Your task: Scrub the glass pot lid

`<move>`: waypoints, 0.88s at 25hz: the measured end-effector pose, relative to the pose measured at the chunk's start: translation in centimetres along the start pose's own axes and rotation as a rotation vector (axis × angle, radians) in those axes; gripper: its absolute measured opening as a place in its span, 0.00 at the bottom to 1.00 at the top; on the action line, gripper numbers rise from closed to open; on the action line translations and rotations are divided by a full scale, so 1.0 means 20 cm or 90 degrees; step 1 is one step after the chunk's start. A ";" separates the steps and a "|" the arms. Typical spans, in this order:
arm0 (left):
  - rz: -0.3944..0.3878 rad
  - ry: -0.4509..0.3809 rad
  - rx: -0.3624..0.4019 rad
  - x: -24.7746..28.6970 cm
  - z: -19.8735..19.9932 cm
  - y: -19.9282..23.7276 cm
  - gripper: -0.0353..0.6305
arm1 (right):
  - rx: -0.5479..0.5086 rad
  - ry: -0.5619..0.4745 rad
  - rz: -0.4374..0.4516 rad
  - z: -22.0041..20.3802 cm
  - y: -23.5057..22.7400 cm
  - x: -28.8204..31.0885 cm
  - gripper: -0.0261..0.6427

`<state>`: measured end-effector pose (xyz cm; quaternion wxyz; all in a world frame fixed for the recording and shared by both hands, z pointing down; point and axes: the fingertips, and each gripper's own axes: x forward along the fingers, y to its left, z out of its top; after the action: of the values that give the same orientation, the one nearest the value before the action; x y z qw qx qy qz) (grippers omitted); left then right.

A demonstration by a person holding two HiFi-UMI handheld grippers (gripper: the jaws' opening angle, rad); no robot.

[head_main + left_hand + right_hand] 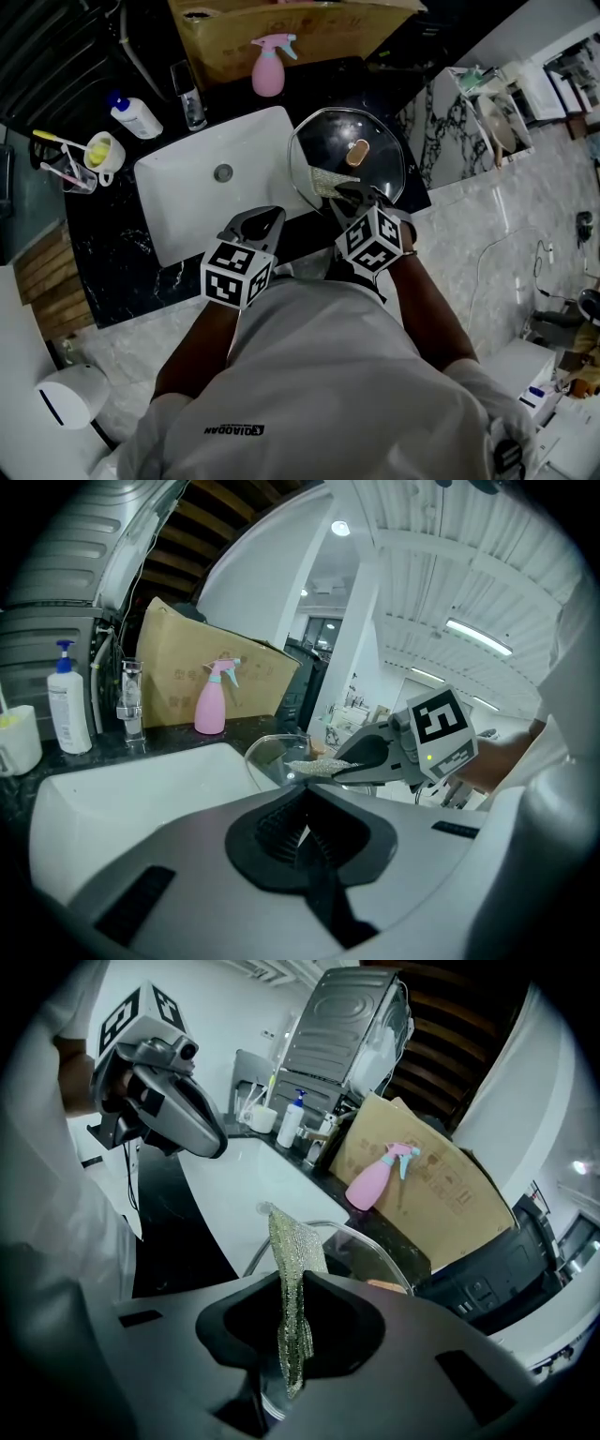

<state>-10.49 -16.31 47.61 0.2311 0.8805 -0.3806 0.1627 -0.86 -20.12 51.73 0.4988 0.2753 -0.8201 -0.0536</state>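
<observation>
The head view looks steeply down from above the person's shoulders onto the sink point(202, 211). The left gripper view sits low, facing across that sink. The right gripper view looks closely over the glass pot lid point(371, 1258). All three share the pink spray bottle point(268, 70), and probably the cardboard box point(281, 28) behind it.

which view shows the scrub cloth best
The right gripper view: the scrub cloth fills the centre, pinched between the right gripper's shut jaws, its mesh weave clear. The head view shows only a small patch over the glass lid; the left gripper view shows it small and side-on.
</observation>
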 end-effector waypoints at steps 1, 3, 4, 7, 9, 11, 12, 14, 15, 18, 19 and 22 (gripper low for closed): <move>0.001 0.000 0.000 0.00 0.00 0.00 0.07 | 0.000 -0.002 0.002 0.01 0.00 0.00 0.16; 0.003 0.000 -0.001 0.00 0.00 0.01 0.07 | -0.004 -0.003 0.004 0.02 0.01 0.00 0.16; 0.004 0.000 -0.001 0.00 0.00 0.01 0.07 | -0.005 -0.004 0.005 0.02 0.00 0.00 0.16; 0.004 -0.001 0.000 0.01 0.01 0.01 0.07 | -0.008 -0.006 0.007 0.03 -0.01 0.00 0.16; 0.007 0.000 0.001 0.01 0.01 0.02 0.07 | -0.007 -0.010 0.009 0.04 -0.02 -0.01 0.16; 0.013 -0.001 -0.001 0.01 0.02 0.03 0.07 | 0.007 -0.023 0.017 0.06 -0.04 -0.03 0.16; 0.016 -0.002 -0.002 0.02 0.02 0.04 0.07 | 0.021 -0.032 0.024 0.07 -0.06 -0.04 0.16; 0.024 -0.004 -0.004 0.03 0.04 0.06 0.07 | 0.048 -0.050 0.036 0.10 -0.10 -0.07 0.16; 0.028 -0.007 -0.005 0.04 0.06 0.06 0.07 | 0.055 -0.058 0.040 0.12 -0.13 -0.09 0.16; 0.042 -0.017 -0.011 0.06 0.09 0.08 0.07 | 0.073 -0.092 0.051 0.18 -0.21 -0.13 0.16; 0.047 -0.019 -0.014 0.07 0.10 0.09 0.07 | 0.085 -0.107 0.059 0.20 -0.24 -0.15 0.16; 0.064 -0.025 -0.025 0.11 0.13 0.10 0.07 | 0.104 -0.140 0.066 0.26 -0.35 -0.17 0.16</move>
<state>-10.37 -20.18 47.03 0.2322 0.8586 -0.4318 0.1497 -1.22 -25.29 43.94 0.3842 0.2646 -0.8845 0.0090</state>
